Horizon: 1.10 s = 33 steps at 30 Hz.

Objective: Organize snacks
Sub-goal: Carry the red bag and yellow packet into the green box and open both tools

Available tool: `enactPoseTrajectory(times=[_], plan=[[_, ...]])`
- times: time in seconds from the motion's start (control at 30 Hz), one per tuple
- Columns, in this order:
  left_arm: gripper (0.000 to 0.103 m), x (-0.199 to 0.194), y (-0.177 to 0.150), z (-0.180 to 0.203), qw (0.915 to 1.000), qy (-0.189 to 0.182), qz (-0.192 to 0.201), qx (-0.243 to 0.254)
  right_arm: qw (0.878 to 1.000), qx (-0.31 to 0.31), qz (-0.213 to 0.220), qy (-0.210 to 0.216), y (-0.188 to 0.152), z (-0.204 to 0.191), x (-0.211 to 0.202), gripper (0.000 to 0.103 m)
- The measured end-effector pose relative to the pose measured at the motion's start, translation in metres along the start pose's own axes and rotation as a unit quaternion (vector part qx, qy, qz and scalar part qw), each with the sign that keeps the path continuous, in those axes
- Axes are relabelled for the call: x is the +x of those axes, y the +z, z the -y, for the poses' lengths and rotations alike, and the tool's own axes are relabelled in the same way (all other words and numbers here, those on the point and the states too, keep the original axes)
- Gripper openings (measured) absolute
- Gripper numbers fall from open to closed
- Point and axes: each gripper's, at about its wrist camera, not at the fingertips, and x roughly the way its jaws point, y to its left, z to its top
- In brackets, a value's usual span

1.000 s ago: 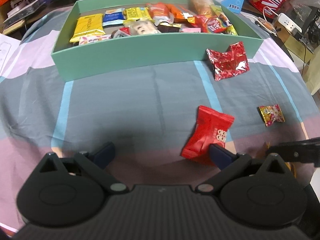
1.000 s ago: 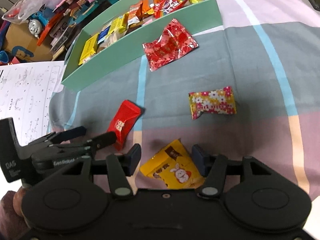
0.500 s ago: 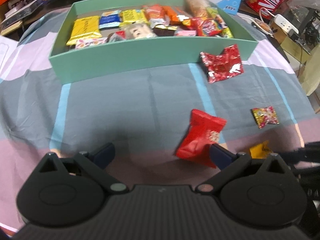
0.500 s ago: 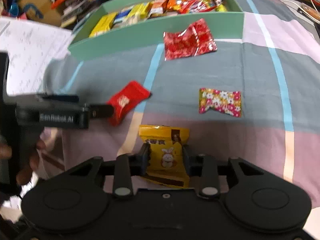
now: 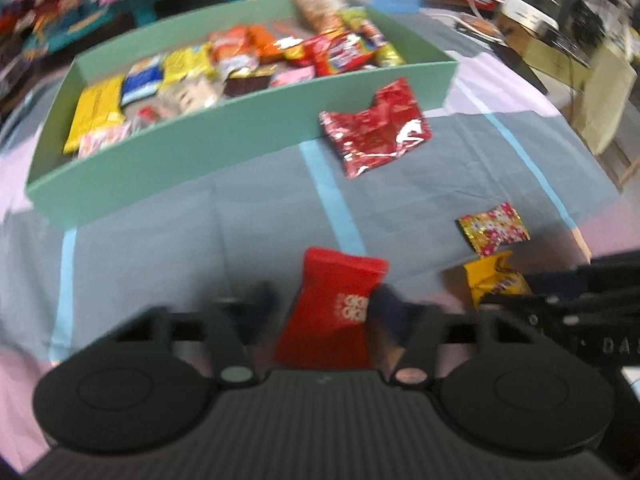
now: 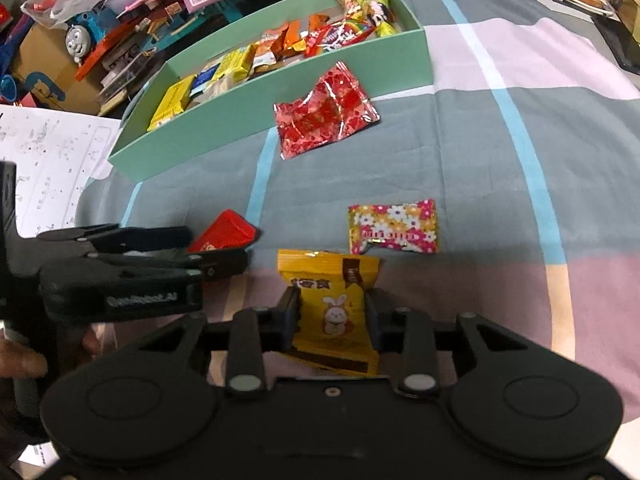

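Note:
My left gripper [image 5: 324, 308] has its fingers close around a small red snack packet [image 5: 334, 312]; the view is blurred and a small gap shows on the left side. It also shows in the right wrist view [image 6: 224, 234]. My right gripper [image 6: 332, 314] is shut on a yellow rabbit snack packet [image 6: 332, 308], which also shows in the left wrist view [image 5: 494, 282]. A flowered packet [image 6: 394, 228] and a shiny red foil packet [image 6: 324, 114] lie loose on the cloth. The green box [image 6: 256, 120] behind holds several snacks.
The striped tablecloth [image 6: 500, 152] covers the table. Printed paper sheets [image 6: 44, 160] lie at the left. Toys and boxes [image 6: 88, 36] crowd behind the green box. A power strip and cables [image 5: 520, 16] sit at the far right.
My left gripper's fingers have closed in around the red packet. My right gripper shut on the yellow packet and holds it.

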Motion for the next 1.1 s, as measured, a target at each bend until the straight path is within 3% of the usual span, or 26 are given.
enactPoseTrajectory(times=[0.1, 0.43, 0.77, 0.93, 1.1], plan=[[0.034, -0.003, -0.001, 0.000, 1.0000, -0.002, 0.004, -0.001, 1.000, -0.002, 0.005, 0.003, 0.000, -0.001, -0.001, 0.034], [0.034, -0.035, 0.001, -0.050, 0.9965, -0.006, 0.025, -0.080, 0.999, -0.009, 0.026, 0.046, 0.026, -0.013, -0.012, 0.034], [0.034, -0.064, 0.071, -0.093, 0.9896, 0.019, 0.097, -0.105, 0.993, -0.023, 0.074, 0.084, 0.102, -0.043, -0.013, 0.034], [0.034, -0.046, 0.107, -0.104, 0.9887, 0.012, 0.092, -0.118, 0.993, -0.002, 0.081, 0.089, 0.143, -0.049, 0.003, 0.034], [0.034, -0.016, 0.122, -0.105, 0.9902, 0.007, 0.071, -0.120, 0.993, 0.026, 0.071, 0.092, 0.170, -0.051, 0.029, 0.034]])
